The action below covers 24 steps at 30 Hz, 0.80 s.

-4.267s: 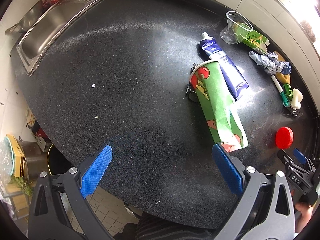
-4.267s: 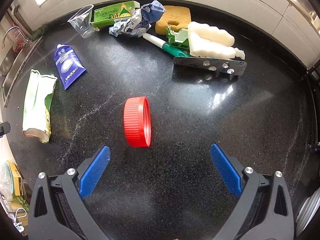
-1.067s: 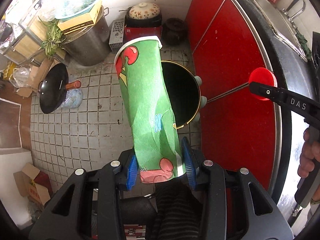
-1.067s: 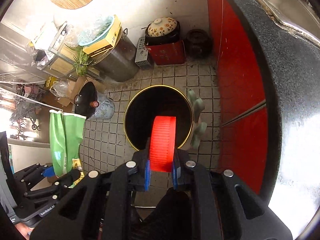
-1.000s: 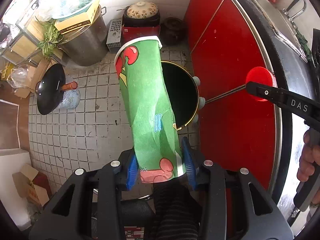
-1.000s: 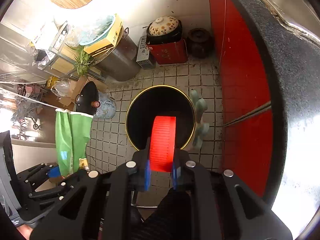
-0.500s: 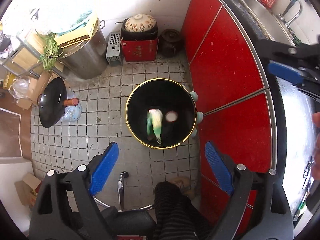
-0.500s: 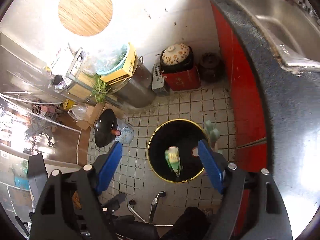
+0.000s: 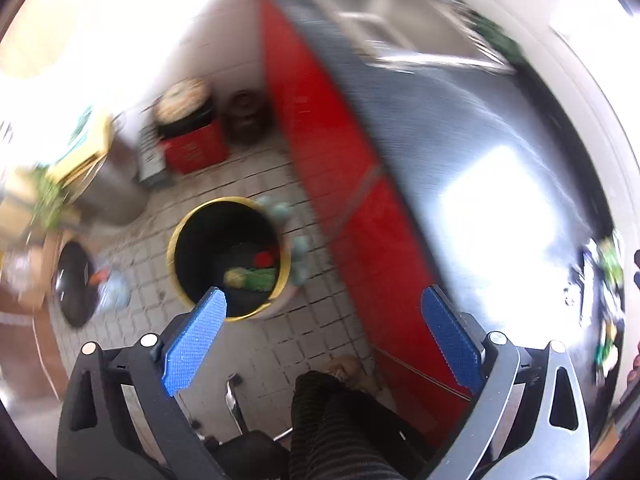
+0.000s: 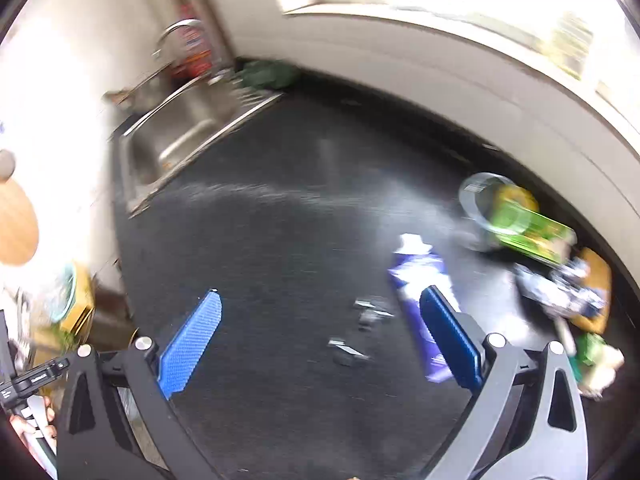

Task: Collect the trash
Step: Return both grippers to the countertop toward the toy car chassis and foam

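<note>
Both views are motion-blurred. In the left wrist view a black trash bin with a yellow rim (image 9: 175, 236) stands on the tiled floor; the green paper cup (image 9: 256, 278) and the red cap (image 9: 263, 258) lie inside it. My left gripper (image 9: 322, 312) is open and empty, above the floor beside the bin. My right gripper (image 10: 320, 312) is open and empty over the black countertop (image 10: 280, 232). On the counter lie a blue tube (image 10: 416, 276), a clear plastic cup (image 10: 482, 204), a green carton (image 10: 532, 234) and crumpled wrappers (image 10: 560, 286).
Red cabinet doors (image 9: 340, 184) run beside the bin under the counter. A steel sink (image 10: 176, 136) with a tap sits at the counter's far left. Small dark scraps (image 10: 360, 328) lie mid-counter. A sponge (image 10: 596, 292) lies at the right. Pots and boxes (image 9: 184, 136) crowd the floor.
Both grippers opened and dropped the green cup and red cap into the bin. Since then the right gripper swung back over the counter and the left gripper is turning toward it.
</note>
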### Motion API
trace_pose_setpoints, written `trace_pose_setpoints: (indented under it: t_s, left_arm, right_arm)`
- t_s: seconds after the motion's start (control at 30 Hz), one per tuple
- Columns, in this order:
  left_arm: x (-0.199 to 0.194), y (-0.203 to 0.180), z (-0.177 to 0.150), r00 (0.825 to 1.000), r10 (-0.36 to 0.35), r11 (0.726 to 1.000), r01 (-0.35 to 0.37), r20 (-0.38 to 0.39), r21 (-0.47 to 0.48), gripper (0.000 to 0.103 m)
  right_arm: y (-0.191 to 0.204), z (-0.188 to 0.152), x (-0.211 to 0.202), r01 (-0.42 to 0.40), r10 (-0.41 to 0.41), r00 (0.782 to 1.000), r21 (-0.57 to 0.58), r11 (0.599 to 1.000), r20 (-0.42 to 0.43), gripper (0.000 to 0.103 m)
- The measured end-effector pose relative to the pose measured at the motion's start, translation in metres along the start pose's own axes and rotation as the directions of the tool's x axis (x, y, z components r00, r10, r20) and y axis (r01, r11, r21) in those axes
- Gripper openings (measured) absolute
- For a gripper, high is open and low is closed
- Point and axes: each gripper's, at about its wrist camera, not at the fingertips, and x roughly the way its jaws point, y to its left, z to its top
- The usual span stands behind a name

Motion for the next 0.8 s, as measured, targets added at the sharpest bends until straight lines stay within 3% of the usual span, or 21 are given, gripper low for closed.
trace_pose_setpoints:
  t_s: [0.13, 0.2, 0.33, 0.57, 0.73, 0.8]
  left_arm:
    - [0.008, -0.097, 0.013, 0.998, -0.06, 0.975, 0.064, -0.024, 0.213, 0.096]
    - [0.012, -0.144, 0.012, 0.996, -0.075, 0.945, 0.086, -0.047, 0.316, 0.096]
    - [0.024, -0.231, -0.007, 0.994, -0.071, 0.86, 0.102, -0.081, 0.499, 0.096]
    - [0.068, -0.348, -0.043, 0.996, -0.001, 0.703, 0.068, -0.095, 0.708, 0.096]
    - [0.108, -0.384, -0.051, 0.99, 0.101, 0.656, 0.01, -0.1, 0.755, 0.096]
    - [0.115, -0.388, -0.05, 0.99, 0.083, 0.66, 0.028, -0.111, 0.75, 0.098]
  right_arm:
    - [-0.13, -0.042, -0.032, 0.181, -0.182, 0.983, 0.224, 0.958, -0.015, 0.096]
    - [-0.187, -0.073, -0.047, 0.27, -0.265, 0.962, 0.326, 0.906, -0.06, 0.096]
    - [-0.264, -0.143, -0.078, 0.339, -0.321, 0.939, 0.495, 0.8, -0.125, 0.096]
    - [-0.3, -0.243, -0.118, 0.386, -0.338, 0.918, 0.656, 0.648, -0.206, 0.096]
    - [-0.313, -0.278, -0.13, 0.407, -0.347, 0.907, 0.702, 0.584, -0.238, 0.096]
    - [-0.314, -0.279, -0.127, 0.408, -0.334, 0.908, 0.705, 0.58, -0.251, 0.096]
